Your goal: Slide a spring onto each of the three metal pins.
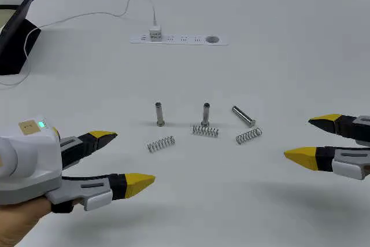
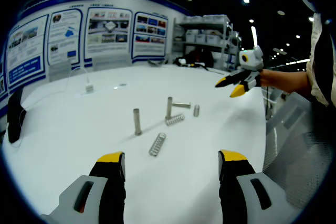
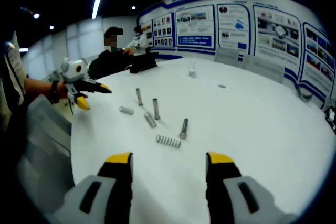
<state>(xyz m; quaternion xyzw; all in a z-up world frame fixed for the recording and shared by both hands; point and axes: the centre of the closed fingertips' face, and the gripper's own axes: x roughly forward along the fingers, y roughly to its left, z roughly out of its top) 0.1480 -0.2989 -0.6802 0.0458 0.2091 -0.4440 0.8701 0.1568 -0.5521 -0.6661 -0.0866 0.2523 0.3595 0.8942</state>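
Two metal pins stand upright on the white table: a left pin (image 1: 159, 114) and a middle pin (image 1: 206, 114). The third pin (image 1: 243, 116) lies on its side at the right. Three loose springs lie in front of them: one at the left (image 1: 161, 143), one against the middle pin's base (image 1: 206, 131), one at the right (image 1: 248, 136). My left gripper (image 1: 127, 157) hovers open at the lower left, well short of the springs. My right gripper (image 1: 305, 139) is open at the right edge, apart from the right spring. The pins (image 2: 137, 121) and nearest spring (image 2: 157, 144) lie ahead of the left gripper (image 2: 170, 160); the right gripper (image 3: 164, 160) faces a spring (image 3: 168, 140).
A white power strip (image 1: 179, 39) with a plugged-in charger and cable lies at the far middle of the table. A dark device (image 1: 14, 39) stands at the far left edge. People sit behind the table in the right gripper view.
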